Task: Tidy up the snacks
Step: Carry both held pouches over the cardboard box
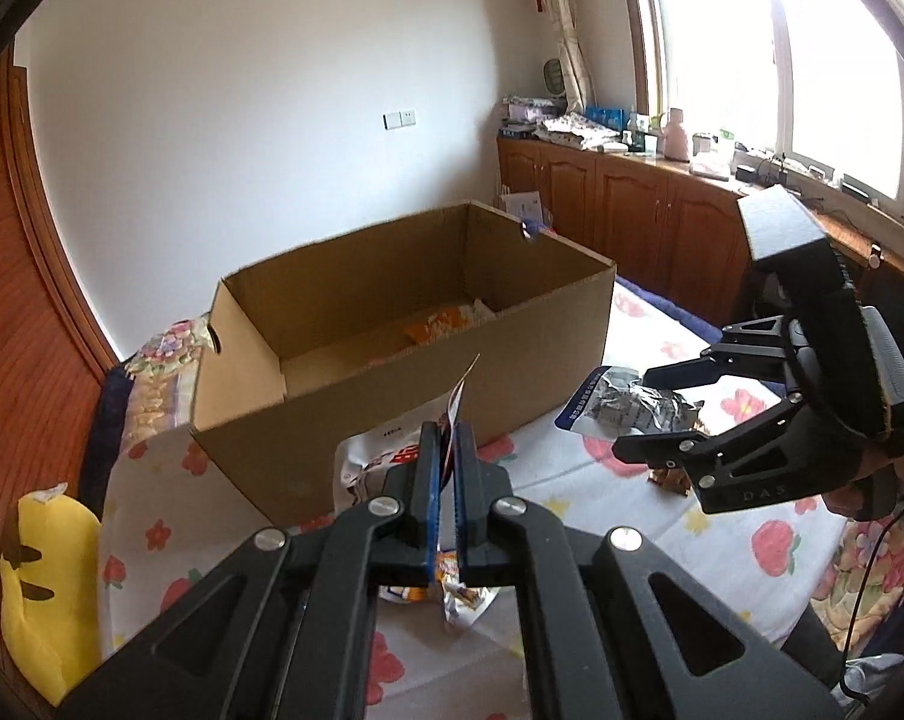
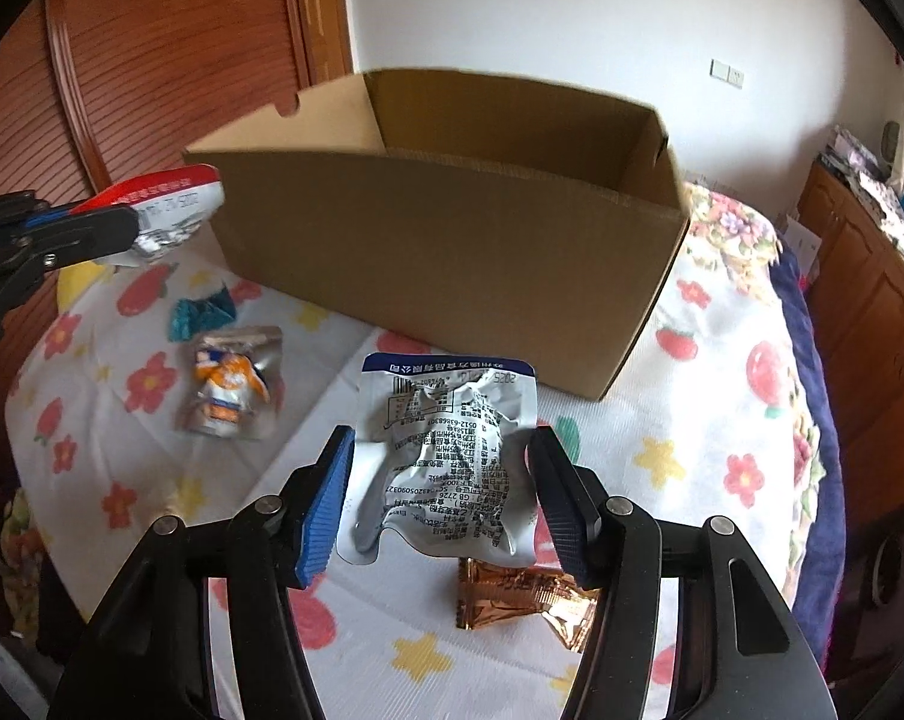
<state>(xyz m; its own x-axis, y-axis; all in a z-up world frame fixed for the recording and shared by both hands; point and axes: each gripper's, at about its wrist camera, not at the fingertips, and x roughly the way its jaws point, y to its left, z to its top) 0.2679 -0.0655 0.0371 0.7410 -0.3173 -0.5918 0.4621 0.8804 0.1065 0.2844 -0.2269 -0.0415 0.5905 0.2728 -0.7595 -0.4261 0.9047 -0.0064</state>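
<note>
While both packets hang clear of the bedspread (image 2: pixel 722 360), the cardboard box (image 2: pixel 452 252) sits dead ahead, its top open and its near wall the one rim standing between the snacks and the inside. Open floral cloth runs along the box's front, and there's free room above the rim. Down inside, an orange packet (image 1: pixel 440 324) lies on the box floor.

Loose on the cloth: an orange-and-silver packet (image 2: pixel 230 384), a small teal wrapper (image 2: pixel 203 312) just beyond it, and a gold-brown wrapper (image 2: pixel 524 600) directly beneath the right gripper. A yellow plush toy (image 1: pixel 44 588) slumps at the bed's edge.

Left gripper (image 1: pixel 449 462) is clenched tight on the edge of a red-and-white packet (image 2: pixel 164 210), held up near the box's corner, angled downward. Right gripper (image 2: pixel 443 480) has its blue pads pressing the sides of a crumpled silver packet with a blue top band (image 2: pixel 446 444), lifted off the cloth, just short of the box's near wall, tilted steeply down.
</note>
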